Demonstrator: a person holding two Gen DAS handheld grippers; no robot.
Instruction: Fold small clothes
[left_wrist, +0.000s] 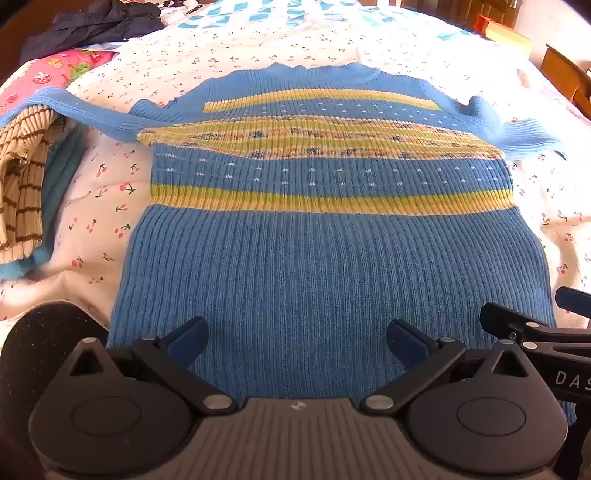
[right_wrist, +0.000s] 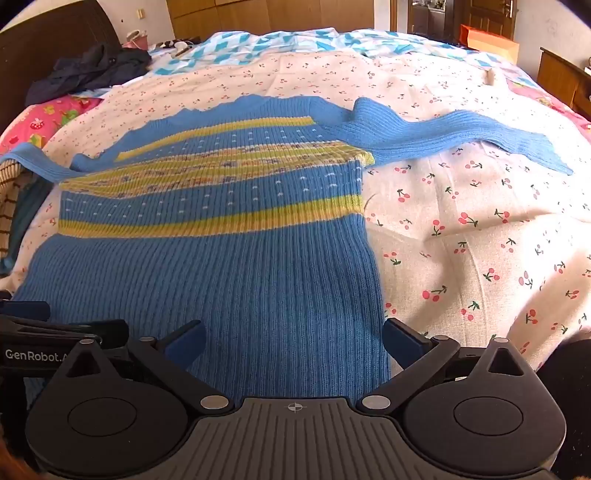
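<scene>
While the sweater (left_wrist: 317, 236) lies flat on the bed, face up and not yet folded, its long axis runs straight away from both grippers: hem nearest them, collar at the far end, sleeves spread out to either side. The left gripper (left_wrist: 297, 341) hangs over the hem near its middle, jaws wide and empty. The right gripper (right_wrist: 293, 341) hangs over the hem's right corner, jaws just as wide and empty, one finger above the knit and the other above the cherry-print quilt (right_wrist: 480, 240). Each sleeve lies nearer its own-side hand, so a sleeve fold inward looks like the likely next step. A striped garment (left_wrist: 22, 184) sits at the sweater's left, under the left sleeve's cuff; dark clothes (right_wrist: 88, 70) lie far off.
</scene>
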